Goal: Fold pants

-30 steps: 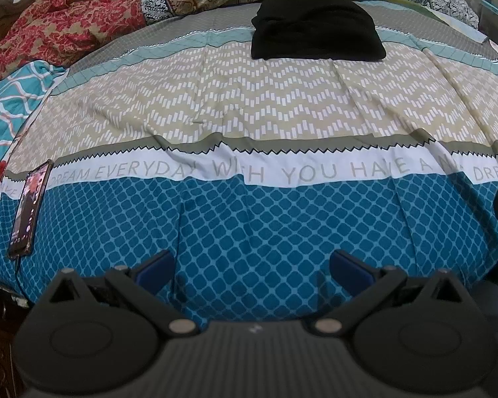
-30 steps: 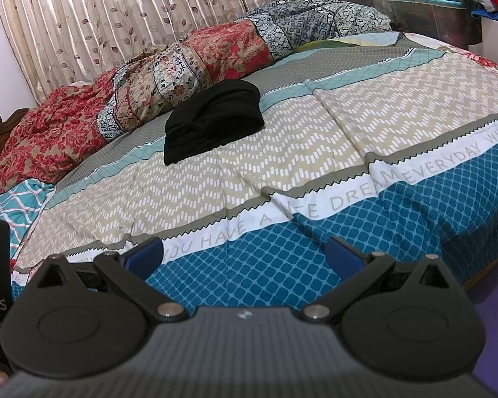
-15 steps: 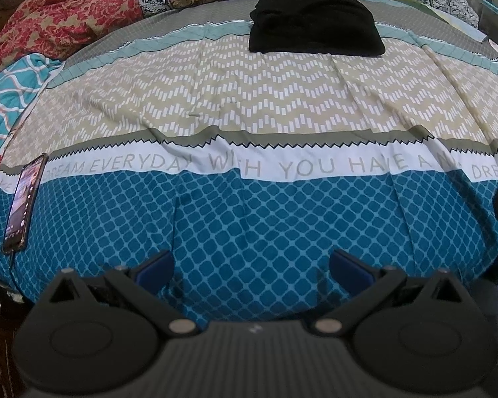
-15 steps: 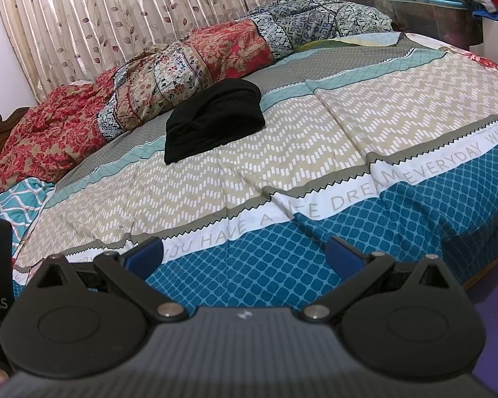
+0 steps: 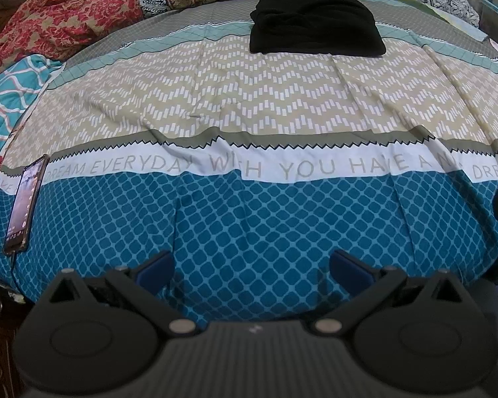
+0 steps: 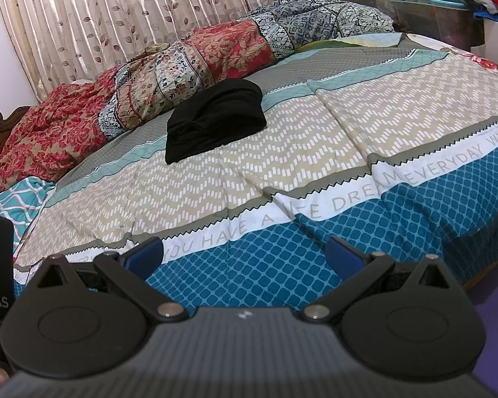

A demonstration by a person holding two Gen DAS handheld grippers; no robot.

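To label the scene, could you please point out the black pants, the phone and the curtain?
black pants [image 5: 315, 26], left wrist view, middle of the bundle.
phone [image 5: 25, 199], left wrist view, middle of its screen.
curtain [image 6: 116, 20], right wrist view, pleated leaf-print cloth.

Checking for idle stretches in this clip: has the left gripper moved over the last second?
Yes, slightly. In the left wrist view the black pants and phone sit a little lower in frame than half a second ago, so the open left gripper tilted or shifted.
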